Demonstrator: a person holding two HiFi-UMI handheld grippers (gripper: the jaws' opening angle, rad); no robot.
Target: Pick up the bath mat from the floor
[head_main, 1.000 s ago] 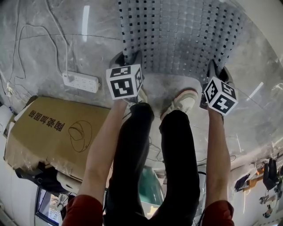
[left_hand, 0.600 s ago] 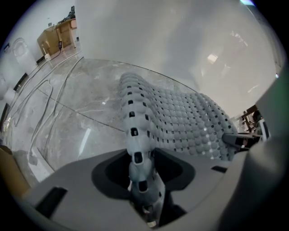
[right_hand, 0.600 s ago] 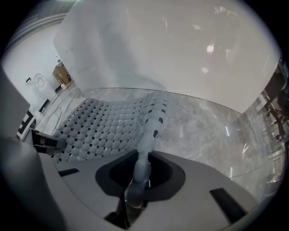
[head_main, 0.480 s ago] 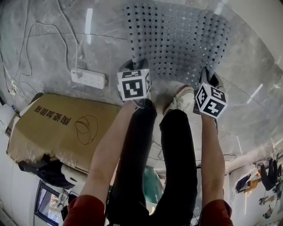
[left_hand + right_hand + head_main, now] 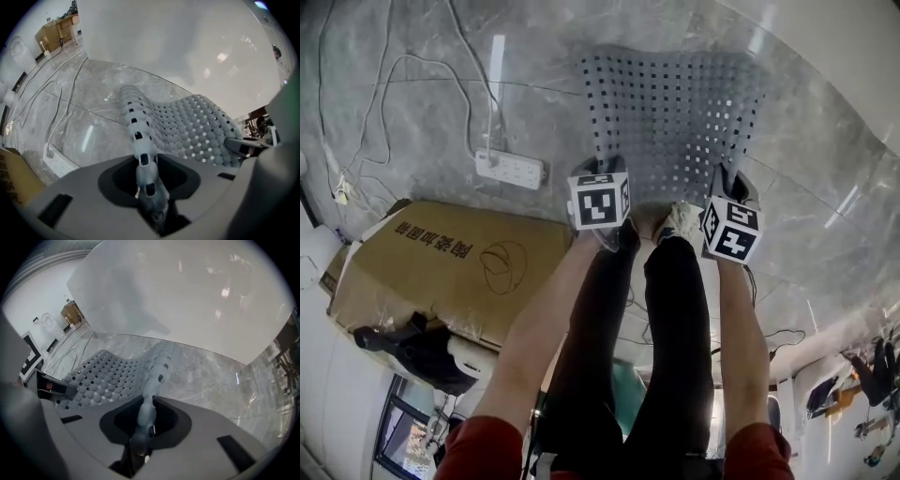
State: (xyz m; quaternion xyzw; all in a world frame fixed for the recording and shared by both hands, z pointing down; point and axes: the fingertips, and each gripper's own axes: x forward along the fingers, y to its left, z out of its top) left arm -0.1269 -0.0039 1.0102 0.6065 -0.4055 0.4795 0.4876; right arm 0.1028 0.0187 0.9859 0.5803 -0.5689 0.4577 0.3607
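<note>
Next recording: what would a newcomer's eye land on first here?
The grey perforated bath mat stands out at upper centre of the head view, its near edge lifted off the marble floor. The left gripper and right gripper each pinch a near corner, jaws having just been closing on it. Left of the person's legs lies a cardboard box, a white power strip beyond it.
</note>
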